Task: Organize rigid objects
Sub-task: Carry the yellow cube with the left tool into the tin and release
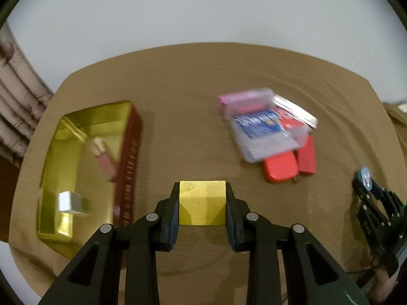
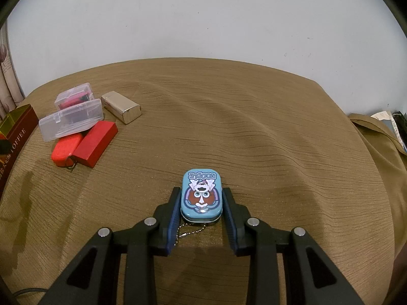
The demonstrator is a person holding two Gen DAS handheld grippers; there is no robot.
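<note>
- Left gripper (image 1: 202, 203) clamps one gold cube (image 1: 202, 202) above the table's (image 1: 178, 76) near edge.
- Right gripper (image 2: 202, 198) grips one blue tin (image 2: 201, 195).
- Two clear plastic cases (image 2: 72, 120) and two red blocks (image 2: 95, 143) lie at the far left.

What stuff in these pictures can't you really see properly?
- Left wrist view: the small pink thing in the gold tin is too blurred to name.
- Left wrist view: the clear plastic case hides most of the red boxes beneath it.
- Right wrist view: the dark red tin is cut off by the left edge; its lettering reads only in part.
</note>
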